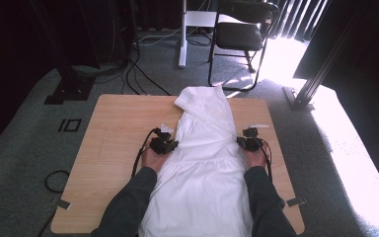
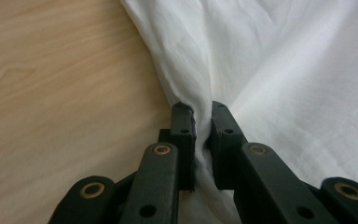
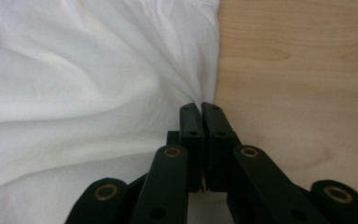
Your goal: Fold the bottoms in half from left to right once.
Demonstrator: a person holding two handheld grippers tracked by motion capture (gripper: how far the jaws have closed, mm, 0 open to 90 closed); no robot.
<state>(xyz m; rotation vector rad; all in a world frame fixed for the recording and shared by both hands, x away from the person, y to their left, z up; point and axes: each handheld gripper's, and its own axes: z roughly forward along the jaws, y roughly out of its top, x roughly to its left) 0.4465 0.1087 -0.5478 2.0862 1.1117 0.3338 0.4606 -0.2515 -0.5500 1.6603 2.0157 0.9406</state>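
A white garment (image 1: 202, 153) lies lengthwise down the middle of the wooden table (image 1: 113, 133), its far end folded over. My left gripper (image 1: 170, 146) pinches the garment's left edge: in the left gripper view its jaws are shut on a bunched fold of the white cloth (image 2: 279, 84), with my left gripper (image 2: 202, 119) low over the wood. My right gripper (image 1: 244, 143) holds the right edge. In the right gripper view the jaws press together on the hem of the white cloth (image 3: 88, 88), my right gripper (image 3: 200, 108) at the cloth's border with bare wood.
Bare tabletop (image 2: 56, 93) lies left of the garment and a narrower strip of tabletop (image 3: 298, 79) to its right. A black chair (image 1: 239, 37) and a white stand (image 1: 182, 34) are on the carpet beyond the table. Cables (image 1: 138, 74) run across the floor at the far left.
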